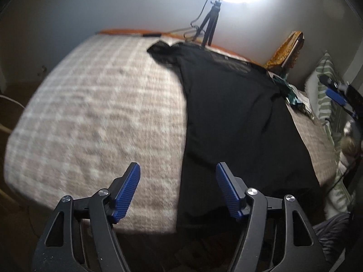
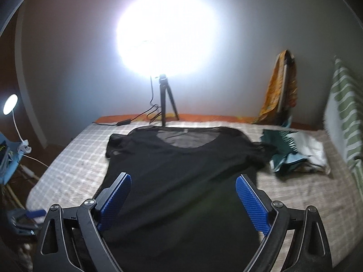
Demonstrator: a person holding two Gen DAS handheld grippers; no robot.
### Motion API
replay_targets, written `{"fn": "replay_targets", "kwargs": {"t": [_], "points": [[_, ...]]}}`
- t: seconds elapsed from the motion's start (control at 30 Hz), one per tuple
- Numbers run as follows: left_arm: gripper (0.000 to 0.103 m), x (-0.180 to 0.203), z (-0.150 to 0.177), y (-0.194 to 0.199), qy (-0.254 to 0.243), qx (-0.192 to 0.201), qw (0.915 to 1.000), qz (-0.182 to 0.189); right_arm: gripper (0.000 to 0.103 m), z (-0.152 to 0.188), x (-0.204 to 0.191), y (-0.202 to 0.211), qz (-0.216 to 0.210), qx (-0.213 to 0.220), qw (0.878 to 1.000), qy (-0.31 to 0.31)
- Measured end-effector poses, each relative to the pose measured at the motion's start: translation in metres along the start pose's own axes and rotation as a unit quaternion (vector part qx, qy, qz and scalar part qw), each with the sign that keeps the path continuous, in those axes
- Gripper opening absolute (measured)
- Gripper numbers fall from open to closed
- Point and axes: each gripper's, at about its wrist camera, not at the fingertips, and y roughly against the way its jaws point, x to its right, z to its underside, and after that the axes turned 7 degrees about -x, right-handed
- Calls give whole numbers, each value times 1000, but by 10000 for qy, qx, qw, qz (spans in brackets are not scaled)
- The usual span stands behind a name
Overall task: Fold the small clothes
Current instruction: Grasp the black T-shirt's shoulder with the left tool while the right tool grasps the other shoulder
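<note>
A black short-sleeved top (image 1: 226,113) lies spread flat on a beige checked bed cover (image 1: 90,113), neckline toward the wall. My left gripper (image 1: 178,166) hovers open over the top's lower left corner, and the garment's side edge runs between its blue pads (image 1: 128,192) without touching them. In the right wrist view the same top (image 2: 181,158) fills the middle of the bed. My right gripper (image 2: 183,176) stands wide open above its lower half, with nothing pinched between the fingers. The hem nearest me is hidden behind the gripper bodies.
A bright ring light on a small black tripod (image 2: 166,99) stands at the far bed edge, its cable (image 2: 136,119) trailing left. A crumpled teal and white clothes pile (image 2: 295,154) lies right of the top. A green-striped pillow (image 2: 344,117) and orange cloth (image 2: 281,86) stand at the right.
</note>
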Motion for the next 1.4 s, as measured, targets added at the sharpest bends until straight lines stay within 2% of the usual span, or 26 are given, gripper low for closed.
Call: {"fn": "replay_targets", "kwargs": {"t": [0.2,0.27,0.7,0.8,0.87,1.03,1.17,1.4], "points": [[57,0,4,-17,56,-318,9991,264,85,-27,-22,-37,-317,-382,9986,175],[50,3,6,-23,2,-409,9987,299,82,-37,-33,-51,-424,-502,9975,262],[30,1,7,-43,51,-705,9962,511,79,-84,-134,-140,-913,-1117,9831,1130],[26,-1,5,-43,62,-691,9957,607,77,-92,-156,-166,-953,-1256,9803,1187],[20,-2,4,-44,122,-715,9947,730,77,-95,-169,-187,-992,-1394,9779,1202],[12,-4,3,-49,183,-758,9923,963,70,-99,-202,-240,-841,-1735,9709,1418],[9,-8,2,-48,278,-789,9899,1148,70,-103,-223,-275,-627,-1856,9676,1590],[6,-9,-1,-49,294,-772,9887,1248,69,-100,-253,-321,-342,-2017,9604,1892]]}}
